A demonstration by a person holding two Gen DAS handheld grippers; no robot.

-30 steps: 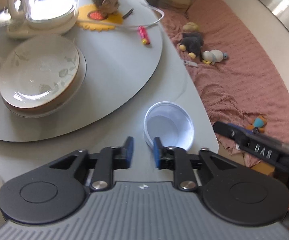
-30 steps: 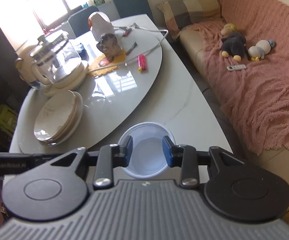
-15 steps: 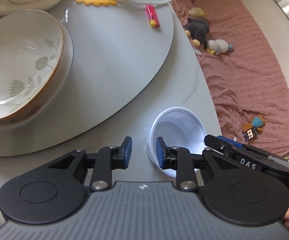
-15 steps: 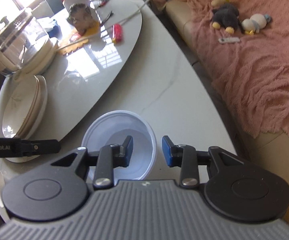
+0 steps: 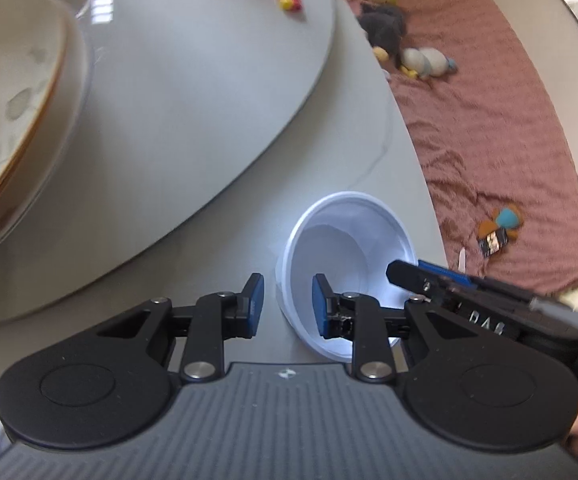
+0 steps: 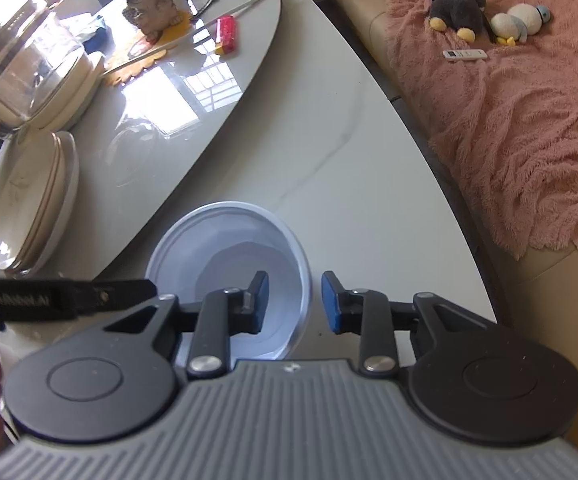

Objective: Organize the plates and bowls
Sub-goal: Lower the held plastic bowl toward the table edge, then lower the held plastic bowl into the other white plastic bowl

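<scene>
My left gripper (image 5: pixel 285 306) straddles the near-left rim of the white plastic bowl (image 5: pixel 349 240), one blue pad outside the wall and one inside, a gap visible on both sides, so nothing is clamped. My right gripper (image 6: pixel 295 302) does the same at the opposite rim: its left pad sits inside the bowl (image 6: pixel 229 248), its right pad outside. Its jaws have just been narrowing, yet the pads stand clear of the rim between them.

The bowl sits upright on the grey table (image 6: pixel 369 184), just off the edge of the turntable (image 6: pixel 169 128) and near the table's sofa-side edge. Across the turntable waits a stack of cream plates (image 6: pixel 37 200), with a glass kettle (image 6: pixel 21 64) behind it and a red lighter (image 6: pixel 227 34) further along.

As I read it, this is the pickup of the bowl, with both tools set for a two-sided pinch. The next move calls for closing both pairs of pads evenly on the thin wall, then lifting level; the light plastic may flex or tip if one side bites first.
</scene>
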